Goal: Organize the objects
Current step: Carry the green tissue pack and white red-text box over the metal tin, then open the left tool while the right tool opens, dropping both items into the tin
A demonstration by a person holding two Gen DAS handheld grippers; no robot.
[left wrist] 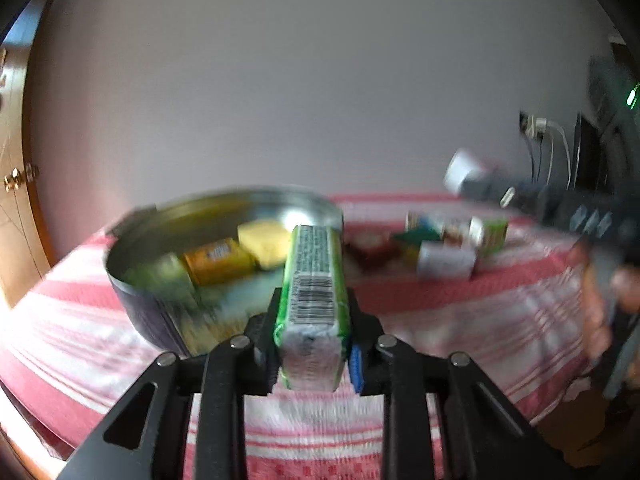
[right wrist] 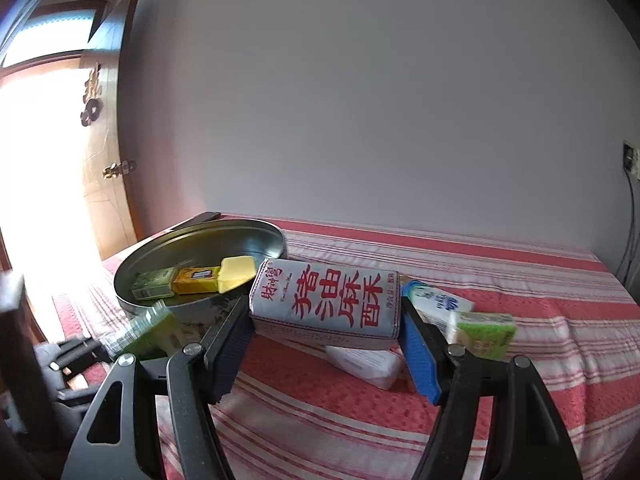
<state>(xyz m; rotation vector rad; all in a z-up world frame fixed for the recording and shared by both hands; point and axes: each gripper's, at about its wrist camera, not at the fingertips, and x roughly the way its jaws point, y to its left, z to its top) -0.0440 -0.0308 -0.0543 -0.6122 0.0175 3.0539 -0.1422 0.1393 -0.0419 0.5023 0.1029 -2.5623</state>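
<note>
Two packets are in hand at once. The left gripper [left wrist: 314, 344] has its jaws clenched on a green-and-white wrapped packet with a barcode [left wrist: 314, 280], held lengthwise and pointing toward 12 o'clock, just short of the round metal tin [left wrist: 132, 280], whose near wall lies at about 10 o'clock from the packet. Inside the tin sit a green packet [right wrist: 154, 282], an orange packet [right wrist: 198, 280] and a pale yellow block [right wrist: 236, 272], side by side. The right gripper [right wrist: 324, 320] grasps a white rectangular packet printed with red Chinese characters [right wrist: 326, 304] across its long ends, lifted above the red-and-white striped cloth [right wrist: 500, 400]. Beneath it lies a plain white packet [right wrist: 368, 364]; at 3 o'clock from it rest a blue-and-white packet [right wrist: 440, 302] and a light green box [right wrist: 484, 334].

The step looks like carrying items to the tin. Next, the left packet likely needs lifting over the rim and releasing beside the others; the larger white packet may need an angled fit.
</note>
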